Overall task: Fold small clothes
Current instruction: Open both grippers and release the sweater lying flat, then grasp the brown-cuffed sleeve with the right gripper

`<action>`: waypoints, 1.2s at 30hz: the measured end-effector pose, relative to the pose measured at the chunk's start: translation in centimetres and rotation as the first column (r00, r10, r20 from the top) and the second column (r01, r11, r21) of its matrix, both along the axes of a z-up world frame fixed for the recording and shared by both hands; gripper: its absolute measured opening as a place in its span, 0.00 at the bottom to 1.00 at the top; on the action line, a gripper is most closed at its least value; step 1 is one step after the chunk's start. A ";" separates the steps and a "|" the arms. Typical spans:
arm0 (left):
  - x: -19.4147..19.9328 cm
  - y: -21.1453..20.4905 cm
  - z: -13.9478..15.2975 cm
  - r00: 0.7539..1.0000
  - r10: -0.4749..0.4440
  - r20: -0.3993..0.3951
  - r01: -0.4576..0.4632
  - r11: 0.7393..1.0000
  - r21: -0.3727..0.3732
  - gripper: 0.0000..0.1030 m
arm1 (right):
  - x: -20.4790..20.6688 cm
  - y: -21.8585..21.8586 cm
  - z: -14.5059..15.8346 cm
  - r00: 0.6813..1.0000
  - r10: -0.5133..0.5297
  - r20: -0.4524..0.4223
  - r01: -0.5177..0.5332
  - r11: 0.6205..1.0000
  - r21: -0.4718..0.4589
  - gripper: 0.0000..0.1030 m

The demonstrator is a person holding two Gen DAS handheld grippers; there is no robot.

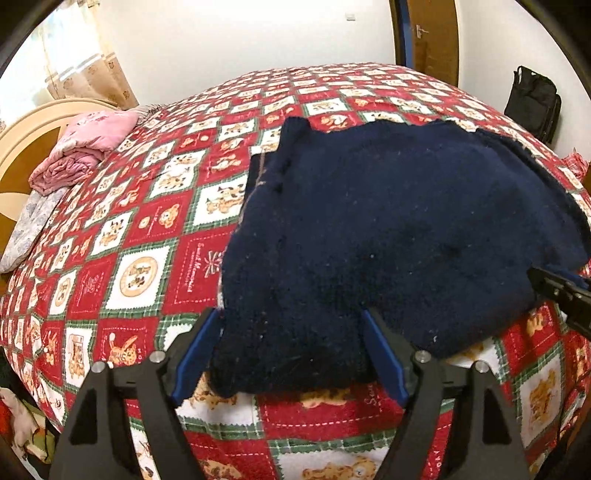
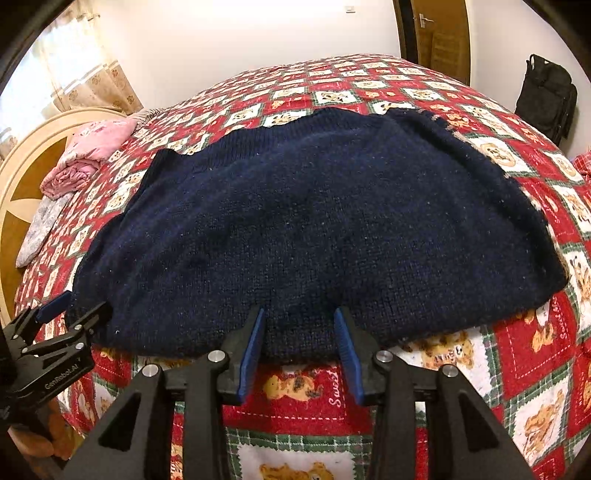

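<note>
A navy knitted sweater (image 1: 399,229) lies spread on the red patchwork bedspread (image 1: 140,236); it also fills the right wrist view (image 2: 314,229). My left gripper (image 1: 293,314) is open, its blue fingers on either side of the sweater's near left edge, which lies between them. My right gripper (image 2: 299,314) is open, its fingers straddling the sweater's near hem at the middle. The left gripper also shows at the left edge of the right wrist view (image 2: 74,306), and the right gripper at the right edge of the left wrist view (image 1: 561,291).
A folded pink cloth (image 1: 85,147) and a grey patterned cloth (image 1: 29,229) lie by the wooden headboard (image 1: 22,147) at far left. A black bag (image 1: 533,99) stands against the wall at far right, next to a wooden door (image 1: 432,33).
</note>
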State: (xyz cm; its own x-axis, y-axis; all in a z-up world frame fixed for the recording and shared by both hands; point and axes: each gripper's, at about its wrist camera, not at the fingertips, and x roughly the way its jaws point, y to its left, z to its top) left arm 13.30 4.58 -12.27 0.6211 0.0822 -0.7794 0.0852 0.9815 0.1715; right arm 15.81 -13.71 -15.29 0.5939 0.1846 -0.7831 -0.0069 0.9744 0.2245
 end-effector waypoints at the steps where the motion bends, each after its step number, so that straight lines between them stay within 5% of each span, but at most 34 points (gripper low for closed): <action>1: 0.0 0.1 -0.1 1.000 0.001 -0.003 -0.001 1.000 -0.003 0.79 | -0.1 0.1 0.0 1.000 0.000 0.004 0.000 1.000 -0.003 0.41; 6: -0.6 1.0 0.3 1.000 -0.011 -0.003 0.011 0.998 -0.064 0.79 | -0.4 1.0 -0.1 1.000 0.020 0.014 -0.019 0.998 -0.066 0.46; 13: -1.9 6.0 0.9 0.999 0.046 -0.024 -0.051 0.951 -0.306 0.79 | -0.5 0.4 -0.2 1.000 0.015 0.025 -0.014 1.000 -0.026 0.48; 20: -1.4 5.5 2.3 0.999 0.028 0.030 -0.018 0.955 -0.297 0.79 | -1.0 0.1 0.4 0.999 0.019 0.037 -0.019 1.000 -0.013 0.49; 24: -1.6 4.0 3.0 0.998 -0.030 0.061 0.046 0.957 -0.286 0.79 | -2.9 -4.8 3.8 0.980 -0.112 0.165 0.100 0.992 0.078 0.50; 27: -1.1 3.0 2.6 0.997 -0.064 0.043 0.074 0.952 -0.298 0.79 | -4.0 -10.9 5.3 0.931 -0.286 0.228 0.252 0.953 0.168 0.75; 32: -0.9 1.6 1.8 0.996 -0.086 0.014 0.087 0.951 -0.298 0.79 | -3.7 -18.2 2.4 0.883 -0.462 0.084 0.410 0.845 0.343 0.76; 36: -1.0 1.4 2.0 0.996 -0.094 0.009 0.093 0.953 -0.290 0.79 | -2.2 -18.7 -0.6 0.891 -0.454 -0.018 0.425 0.820 0.383 0.76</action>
